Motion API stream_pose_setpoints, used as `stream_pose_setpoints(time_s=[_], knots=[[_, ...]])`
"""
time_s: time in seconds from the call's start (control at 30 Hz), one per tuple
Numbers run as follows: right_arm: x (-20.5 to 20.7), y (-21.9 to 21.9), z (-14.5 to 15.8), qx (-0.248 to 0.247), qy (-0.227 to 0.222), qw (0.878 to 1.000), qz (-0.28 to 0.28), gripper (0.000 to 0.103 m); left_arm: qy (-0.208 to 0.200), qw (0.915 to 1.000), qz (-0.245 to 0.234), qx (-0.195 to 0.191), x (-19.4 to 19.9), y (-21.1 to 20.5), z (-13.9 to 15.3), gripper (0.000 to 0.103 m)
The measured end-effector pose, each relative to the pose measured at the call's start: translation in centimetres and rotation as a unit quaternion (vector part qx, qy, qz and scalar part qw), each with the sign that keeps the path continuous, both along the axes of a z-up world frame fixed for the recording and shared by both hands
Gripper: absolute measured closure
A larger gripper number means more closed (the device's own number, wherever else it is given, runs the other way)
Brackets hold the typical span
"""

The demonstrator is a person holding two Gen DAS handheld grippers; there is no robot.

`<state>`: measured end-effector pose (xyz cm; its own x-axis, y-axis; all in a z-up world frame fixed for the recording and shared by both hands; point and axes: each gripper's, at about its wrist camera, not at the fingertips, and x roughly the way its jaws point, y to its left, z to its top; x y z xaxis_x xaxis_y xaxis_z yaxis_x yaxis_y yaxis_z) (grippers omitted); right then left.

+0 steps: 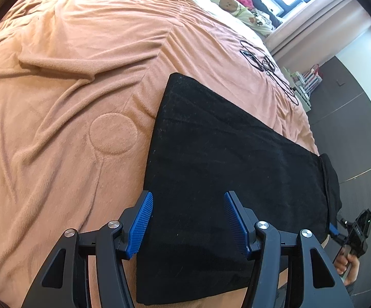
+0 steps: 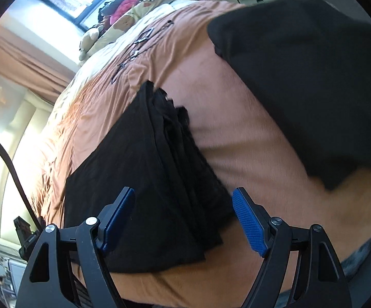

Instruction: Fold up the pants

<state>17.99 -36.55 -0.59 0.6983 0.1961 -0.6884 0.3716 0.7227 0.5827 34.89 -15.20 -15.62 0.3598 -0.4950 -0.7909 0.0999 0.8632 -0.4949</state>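
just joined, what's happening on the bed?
A person with a handheld gripper in each hand is folding black pants on an orange blanket. The left gripper hangs open over the flat fabric. The right gripper is open above a folded black stack; neither grips anything.

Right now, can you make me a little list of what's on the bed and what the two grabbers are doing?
bed cover: orange blanket, wrinkled
pants: black pants lying flat and folded near the bed's edge
other black cloth: a second dark piece in the right wrist view, apart from the layered black stack there
cables: black cables on the blanket, farther up the bed
left gripper: open above the pants, holding nothing
right gripper: open over the layered black stack, gripping nothing
far end: bear-print bedding under the window
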Motion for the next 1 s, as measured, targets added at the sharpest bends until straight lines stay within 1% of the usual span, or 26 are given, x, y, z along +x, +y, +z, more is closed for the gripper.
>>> stream_pose_setpoints(time_s=[0.1,0.2,0.33,0.4,0.43,0.47,0.5,0.53,0.57,0.63,0.77,0.83,0.93,1.0], knots=[[-1.0,0.4,-0.9,0.031,-0.008,0.999,-0.011,0.025,0.001,1.0,0.002,0.0,-0.3,0.1,-0.1,0.043],[-1.9,0.3,-2.6,0.068,-0.018,0.997,-0.024,0.025,0.002,1.0,0.002,-0.002,-0.6,0.2,-0.2,0.043],[-2.6,0.1,-5.2,0.134,-0.027,0.99,-0.037,0.025,0.003,1.0,0.002,-0.003,-0.9,0.2,-0.2,0.043],[-2.8,0.1,-6.0,0.152,-0.036,0.987,-0.039,0.025,0.004,1.0,0.001,-0.002,-1.0,0.1,-0.3,0.043],[-2.9,0.0,-6.0,0.156,-0.042,0.986,-0.039,0.027,0.005,1.0,0.001,-0.002,-1.0,0.1,-0.4,0.043],[-3.1,-0.2,-5.9,0.155,-0.048,0.986,-0.039,0.041,0.006,1.0,0.002,-0.001,-1.0,0.1,-0.4,0.043],[-3.3,-0.4,-5.8,0.152,-0.05,0.986,-0.04,0.048,0.007,1.0,0.003,-0.001,-1.1,0.2,-0.5,0.043],[-3.4,-0.7,-5.7,0.147,-0.046,0.987,-0.043,0.064,0.007,1.0,0.005,-0.001,-1.1,0.2,-0.5,0.043],[-3.6,-1.0,-5.5,0.14,-0.042,0.988,-0.05,0.075,0.009,0.9999,0.008,0.0,-1.2,0.3,-0.6,0.043],[-3.9,-1.3,-5.2,0.134,-0.051,0.988,-0.05,0.084,0.012,0.9998,0.013,0.0,-1.2,0.5,-0.9,0.043],[-3.8,-1.4,-4.1,0.113,-0.062,0.991,-0.039,0.095,0.021,0.9996,0.017,0.0,-1.1,0.5,-1.5,0.043],[-3.5,-0.6,-3.1,0.094,-0.071,0.992,-0.036,0.096,0.023,0.9996,0.017,0.0,-1.1,0.5,-1.6,0.043],[-3.7,-0.2,-0.8,0.07,-0.096,0.993,-0.028,0.096,0.026,0.9995,0.019,0.004,-1.1,0.5,-1.7,0.043],[-3.8,0.5,0.6,0.041,-0.108,0.993,-0.022,0.096,0.028,0.9994,0.02,0.003,-1.0,0.6,-1.8,0.043]])
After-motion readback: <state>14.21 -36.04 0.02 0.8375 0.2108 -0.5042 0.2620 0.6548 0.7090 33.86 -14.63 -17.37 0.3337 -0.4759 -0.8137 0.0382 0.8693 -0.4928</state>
